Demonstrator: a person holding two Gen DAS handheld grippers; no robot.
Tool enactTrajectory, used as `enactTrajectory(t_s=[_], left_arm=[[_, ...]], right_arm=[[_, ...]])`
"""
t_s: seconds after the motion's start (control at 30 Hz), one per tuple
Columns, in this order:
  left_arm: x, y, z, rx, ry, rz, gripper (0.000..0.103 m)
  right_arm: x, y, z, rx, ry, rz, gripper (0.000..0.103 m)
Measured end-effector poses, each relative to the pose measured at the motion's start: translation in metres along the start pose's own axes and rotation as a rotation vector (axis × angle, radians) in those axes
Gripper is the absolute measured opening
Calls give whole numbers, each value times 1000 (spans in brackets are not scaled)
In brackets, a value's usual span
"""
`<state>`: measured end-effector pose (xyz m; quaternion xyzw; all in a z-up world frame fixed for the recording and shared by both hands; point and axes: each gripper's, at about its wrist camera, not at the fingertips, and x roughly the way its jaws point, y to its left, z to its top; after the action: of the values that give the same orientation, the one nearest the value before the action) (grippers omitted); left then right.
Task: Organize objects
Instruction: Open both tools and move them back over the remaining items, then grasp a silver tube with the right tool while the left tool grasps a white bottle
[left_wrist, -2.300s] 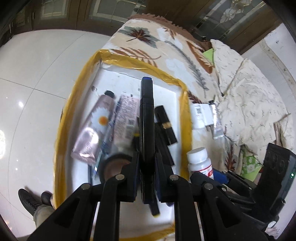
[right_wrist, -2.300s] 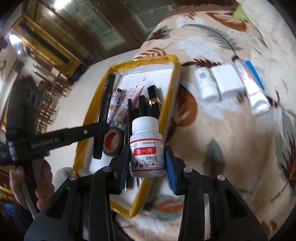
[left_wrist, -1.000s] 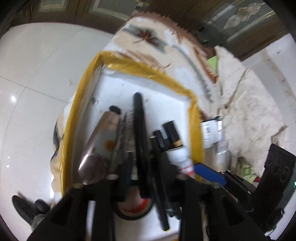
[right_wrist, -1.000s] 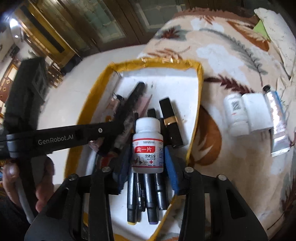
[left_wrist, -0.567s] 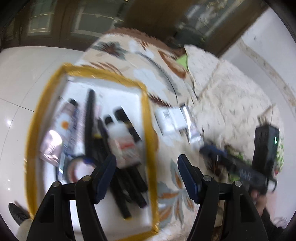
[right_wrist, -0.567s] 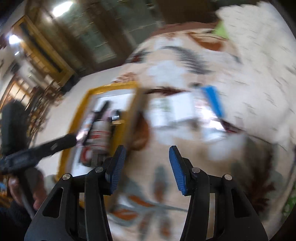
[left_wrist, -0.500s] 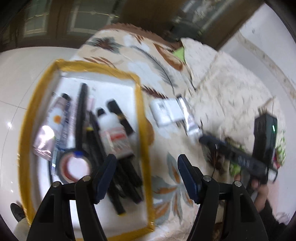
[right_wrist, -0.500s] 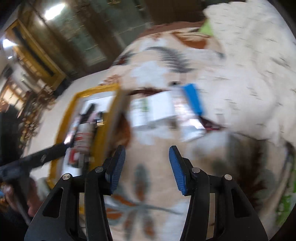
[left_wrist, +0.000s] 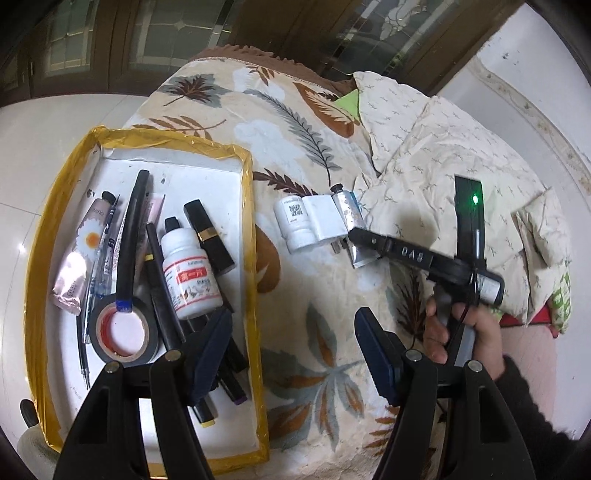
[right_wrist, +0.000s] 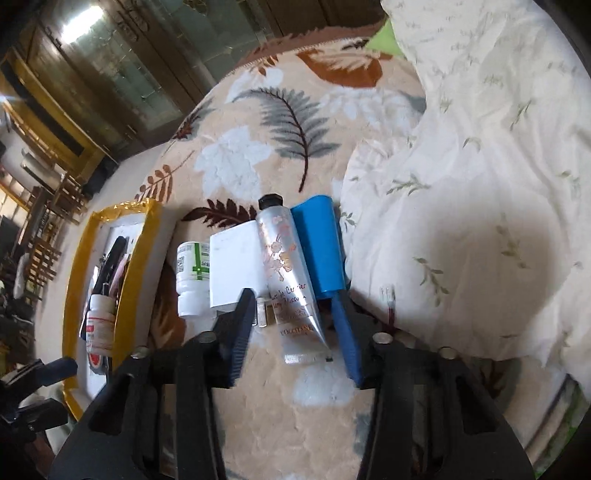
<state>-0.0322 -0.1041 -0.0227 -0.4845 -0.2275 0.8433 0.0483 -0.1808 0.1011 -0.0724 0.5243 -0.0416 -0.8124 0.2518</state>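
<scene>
right wrist view: your right gripper (right_wrist: 291, 325) gapes wide, empty, straddling the hand cream tube (right_wrist: 286, 273) on the blanket (right_wrist: 258, 155). your left gripper (left_wrist: 291, 347) is wide too, beside the tray (left_wrist: 249, 236) holding the pill bottle (left_wrist: 190, 275).

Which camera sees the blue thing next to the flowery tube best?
The right wrist view: the blue case lies in full sight beside the flowery tube, just ahead of the open right gripper. The left wrist view shows only a blue sliver behind the tube.
</scene>
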Motion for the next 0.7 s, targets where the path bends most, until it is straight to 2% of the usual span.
enactTrajectory(t_s=[0.03, 0.1, 0.17, 0.3, 0.43, 0.57, 0.6, 0.7], left_arm=[[1, -1, 3, -9, -2, -2, 69], [7, -4, 11, -28, 2, 7, 69], [16, -11, 21, -40, 7, 1, 69], [41, -29, 45, -51, 33, 15, 69], [77, -37, 67, -41, 76, 43, 68], [111, -31, 79, -58, 142, 121, 66], [118, -30, 80, -45, 160, 149, 64], [126, -27, 80, -46, 173, 173, 52]], right_arm=[[1, -1, -1, 5, -3, -1, 28], [0, -1, -4, 2, -9, 1, 25], [-3, -1, -8, 9, -14, 15, 14], [-15, -1, -20, 25, -15, 44, 11], [-31, -3, -50, 34, 5, 51, 10], [-38, -7, -78, 27, 27, 34, 10], [-39, -11, -83, 40, 26, 38, 10], [-41, -15, -85, 53, 26, 53, 10]])
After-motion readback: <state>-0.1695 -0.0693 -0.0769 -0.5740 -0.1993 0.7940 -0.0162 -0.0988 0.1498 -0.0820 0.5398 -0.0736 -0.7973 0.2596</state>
